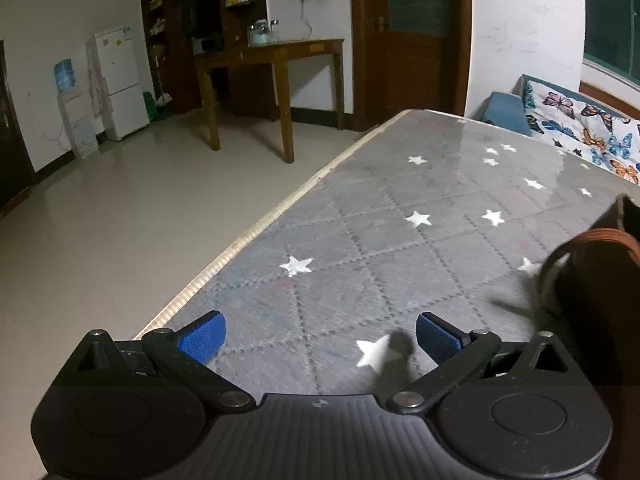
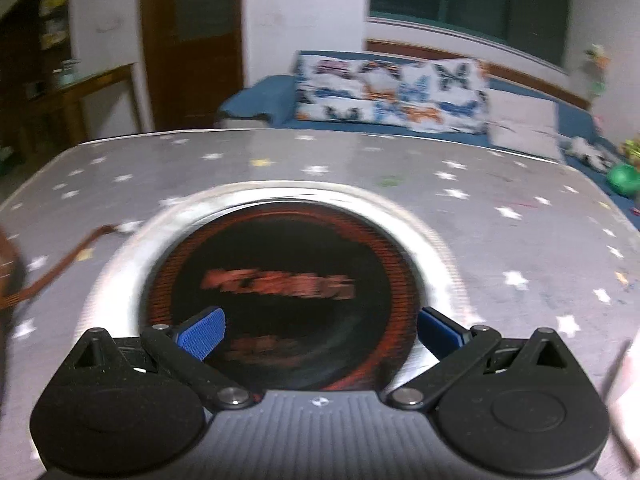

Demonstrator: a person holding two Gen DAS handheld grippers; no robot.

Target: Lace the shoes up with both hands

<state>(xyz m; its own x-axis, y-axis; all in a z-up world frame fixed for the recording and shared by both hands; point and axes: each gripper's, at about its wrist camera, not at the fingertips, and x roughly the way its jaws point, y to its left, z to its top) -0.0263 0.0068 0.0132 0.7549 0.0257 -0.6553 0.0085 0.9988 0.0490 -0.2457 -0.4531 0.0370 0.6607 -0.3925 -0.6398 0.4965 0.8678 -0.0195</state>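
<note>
Right wrist view: shoe opening under a wide-spread tool

Right wrist view is showing the right tool (image 2: 320, 332) hanging with its blue pads spread wide and nothing between them. Directly beyond the pads, filling the lower middle of the frame, the shoe (image 2: 280, 280) is sitting on the star-printed counter (image 2: 500, 208); the camera is looking down into its dark opening, where a blurred orange insole print is showing inside a pale rim. An orange-brown lace (image 2: 60, 268) is trailing from the shoe's left side toward the left edge of the frame, lying loose on the counter. The picture is smeared, so eyelets are not readable.

In the left wrist view the left tool (image 1: 320, 336) is also standing wide and holding nothing, aimed over bare counter. The shoe is only peeking in at the right edge of that frame, and a blurred dark strand at the lower right may be a lace end, though I cannot tell.

How far the lacing has got is not settled here: the eyelet rows are out of sight, and a loose lace fits either a part-threaded shoe or tails waiting to be tied.

To do the work well, I judge that each tool should be pinching a lace close to its tip, so the end is staying stiff and aimable. The left tool is sitting well left of the shoe and would be needing to swing right, while the right tool is hanging over the opening, with the lace off to its left.
</note>
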